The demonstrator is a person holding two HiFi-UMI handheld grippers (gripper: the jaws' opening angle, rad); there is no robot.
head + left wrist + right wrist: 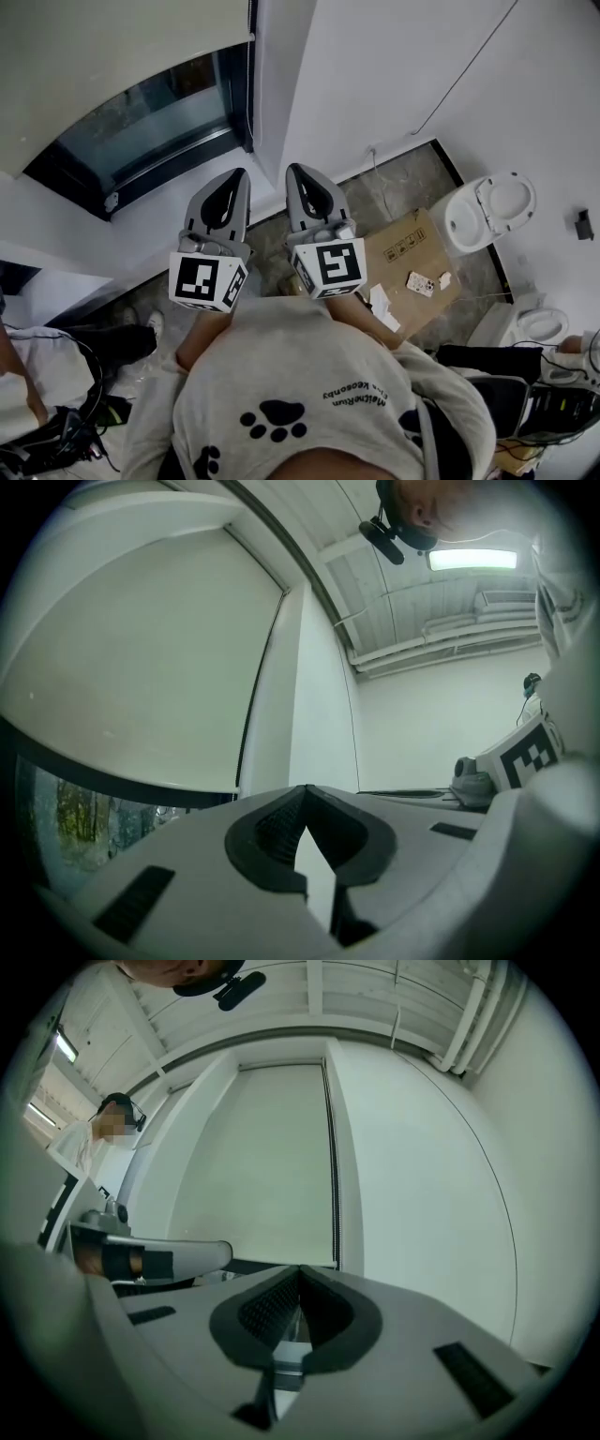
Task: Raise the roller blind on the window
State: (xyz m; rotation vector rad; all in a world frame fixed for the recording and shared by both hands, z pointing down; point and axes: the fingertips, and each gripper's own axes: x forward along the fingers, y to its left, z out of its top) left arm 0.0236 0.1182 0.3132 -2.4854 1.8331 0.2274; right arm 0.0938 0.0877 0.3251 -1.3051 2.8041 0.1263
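Facing roller blind (103,66) w/ left gripper (232,178) & right gripper (298,171) both pressed together, empty; dark vertical cord (250,75) at blind's right edge lies ahead, roughly btwn tips.

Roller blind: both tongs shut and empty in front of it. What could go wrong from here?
1. The left tongs and right tongs are shut, so a reach now would poke the off-white fabric roller blind rather than grip.
2. The thin dark line down the blind's right edge hugs the white window frame; a grab could easily miss it.
3. Flattened brown cardboard lies close by: possible trip.
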